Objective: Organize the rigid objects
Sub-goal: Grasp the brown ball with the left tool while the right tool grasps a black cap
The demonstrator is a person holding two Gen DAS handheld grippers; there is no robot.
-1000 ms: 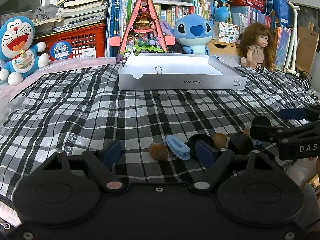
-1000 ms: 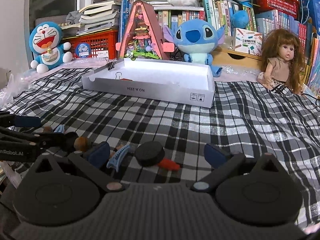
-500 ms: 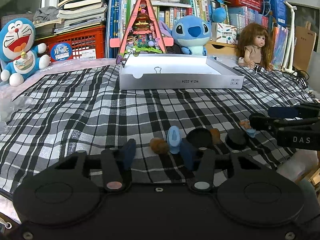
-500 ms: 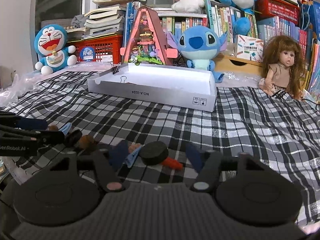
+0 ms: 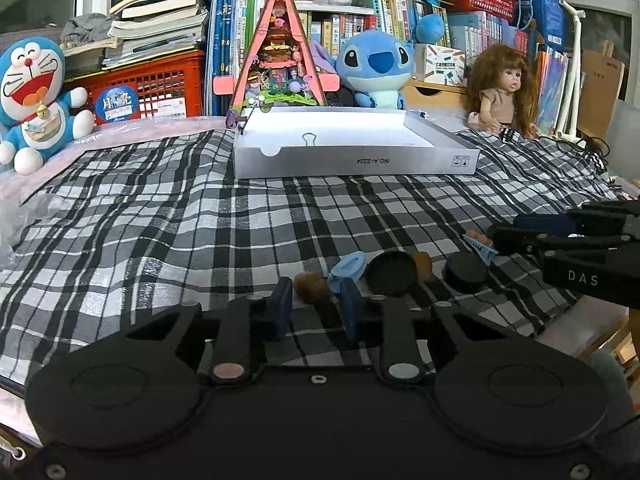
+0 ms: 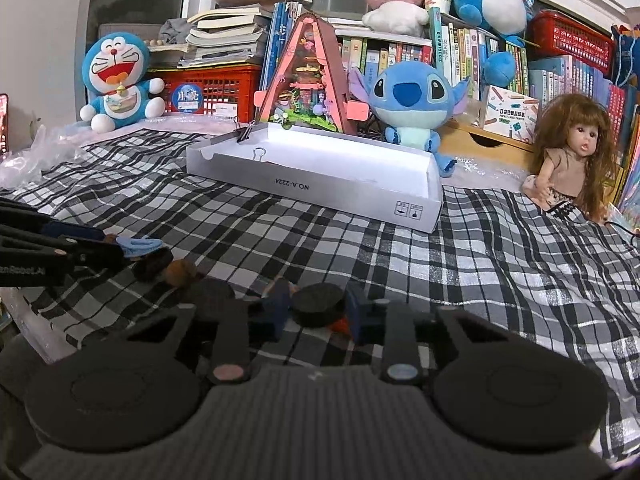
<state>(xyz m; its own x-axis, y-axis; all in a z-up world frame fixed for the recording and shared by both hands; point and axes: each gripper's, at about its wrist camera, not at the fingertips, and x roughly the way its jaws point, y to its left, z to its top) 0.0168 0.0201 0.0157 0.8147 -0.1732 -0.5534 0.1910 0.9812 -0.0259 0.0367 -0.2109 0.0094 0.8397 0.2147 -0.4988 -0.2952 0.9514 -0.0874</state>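
Observation:
On the checked cloth point(image 5: 200, 232) lie small pieces in a row. My left gripper point(image 5: 314, 304) has its jaws closing on a brown round piece point(image 5: 312, 286), both pads against it; a light blue clip point(image 5: 350, 266) leans on the right pad. Beyond lie a flat black disc point(image 5: 392, 274) and another brown piece point(image 5: 422, 264). My right gripper point(image 6: 316, 308) is shut on a thick black disc point(image 6: 318, 304), with an orange bit point(image 6: 340, 325) under it and a dark blue clip point(image 6: 282, 290) behind its left pad. The white box point(image 5: 356, 162) stands behind.
Each gripper reaches into the other's view: the right gripper point(image 5: 506, 229) from the right, the left gripper point(image 6: 114, 245) from the left. Behind the white box point(image 6: 312, 188) sit plush toys, a doll point(image 6: 568, 168), a red crate point(image 5: 156, 84) and books. The cloth's edge runs close below the pieces.
Both pairs of jaws came in from wide apart. The left pads closed around the brown round piece, the right pads onto the thick black disc. Neither hand shifted much.

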